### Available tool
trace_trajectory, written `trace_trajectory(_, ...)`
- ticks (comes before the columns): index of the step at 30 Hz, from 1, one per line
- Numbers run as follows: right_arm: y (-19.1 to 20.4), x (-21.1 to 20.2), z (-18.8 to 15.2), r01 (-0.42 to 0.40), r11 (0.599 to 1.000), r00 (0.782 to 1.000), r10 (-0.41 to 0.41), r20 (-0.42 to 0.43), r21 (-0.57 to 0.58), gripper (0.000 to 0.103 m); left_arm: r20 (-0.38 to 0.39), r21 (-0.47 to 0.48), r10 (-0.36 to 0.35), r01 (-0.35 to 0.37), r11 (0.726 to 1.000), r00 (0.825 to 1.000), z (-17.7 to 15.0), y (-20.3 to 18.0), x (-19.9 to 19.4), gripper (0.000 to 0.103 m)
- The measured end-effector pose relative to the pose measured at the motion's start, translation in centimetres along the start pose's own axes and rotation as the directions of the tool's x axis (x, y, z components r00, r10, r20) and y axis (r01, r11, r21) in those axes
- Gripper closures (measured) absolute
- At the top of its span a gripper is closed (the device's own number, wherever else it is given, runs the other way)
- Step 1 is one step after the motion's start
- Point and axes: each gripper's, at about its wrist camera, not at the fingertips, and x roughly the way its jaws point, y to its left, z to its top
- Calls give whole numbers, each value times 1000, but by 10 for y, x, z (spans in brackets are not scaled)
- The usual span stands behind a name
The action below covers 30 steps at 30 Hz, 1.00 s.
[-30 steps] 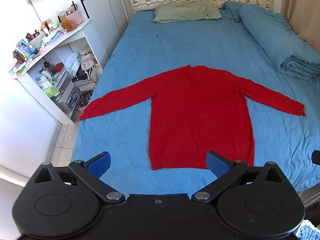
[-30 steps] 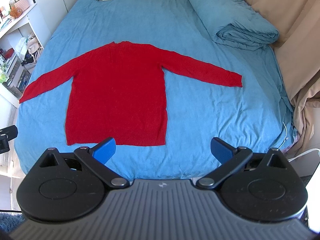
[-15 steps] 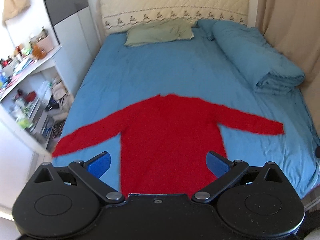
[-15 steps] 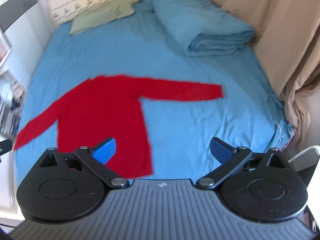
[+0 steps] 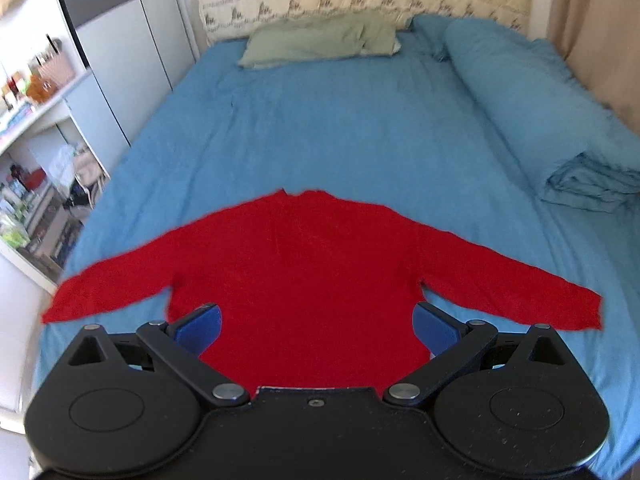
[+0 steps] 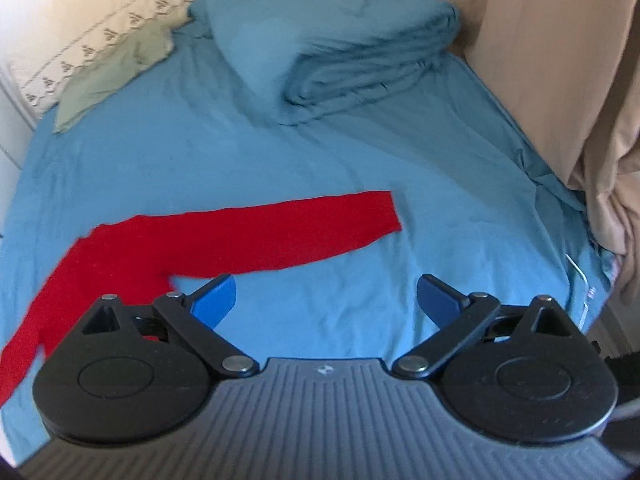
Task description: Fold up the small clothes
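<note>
A red long-sleeved sweater (image 5: 304, 264) lies flat on the blue bed sheet (image 5: 320, 132), both sleeves spread out, neck toward the headboard. My left gripper (image 5: 318, 326) is open and empty, hovering over the sweater's lower body; the hem is hidden under it. In the right wrist view the sweater's right sleeve (image 6: 280, 232) stretches across the sheet (image 6: 360, 152), cuff to the right. My right gripper (image 6: 326, 300) is open and empty, above bare sheet just in front of that sleeve.
A folded blue duvet (image 5: 540, 120) lies along the bed's right side, also in the right wrist view (image 6: 352, 52). A green pillow (image 5: 320, 38) sits by the headboard. White shelves with clutter (image 5: 32, 160) stand left of the bed. Beige curtains (image 6: 560, 80) hang at the right.
Both grippers have moved forward and lower over the bed. The left now sits over the sweater's body; the right has swung right toward the right sleeve. Both stay open.
</note>
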Motion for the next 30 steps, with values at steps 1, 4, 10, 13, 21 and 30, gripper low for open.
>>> trace_trajectory(1,-10,25,4,3,1000,1000,-3,-9,1,0,-13,-2,12,-12,1000,1000,1,-9,20,0)
trace_trajectory(4,-29,88,8,4,1000,999,-4,-36,10,0,-48,8,59,-58,998,997,0,-32,74,0)
trace_trajectory(10,-59,209,3,5,999,998,-2,-69,47,7,-82,47,104,-101,994,991,-3,-65,171,0)
trace_trajectory(13,-68,251,0,10,997,997,-4,-75,81,17,-92,46,101,-97,994,991,-4,-74,212,0)
trace_trajectory(21,-70,312,0,0,991,998,7,-58,132,29,-128,-1,84,-84,996,988,-1,-83,307,0)
trace_trajectory(30,-55,312,3,97,989,995,-100,21,110,79,-134,-30,52,-57,998,990,5,-73,380,0)
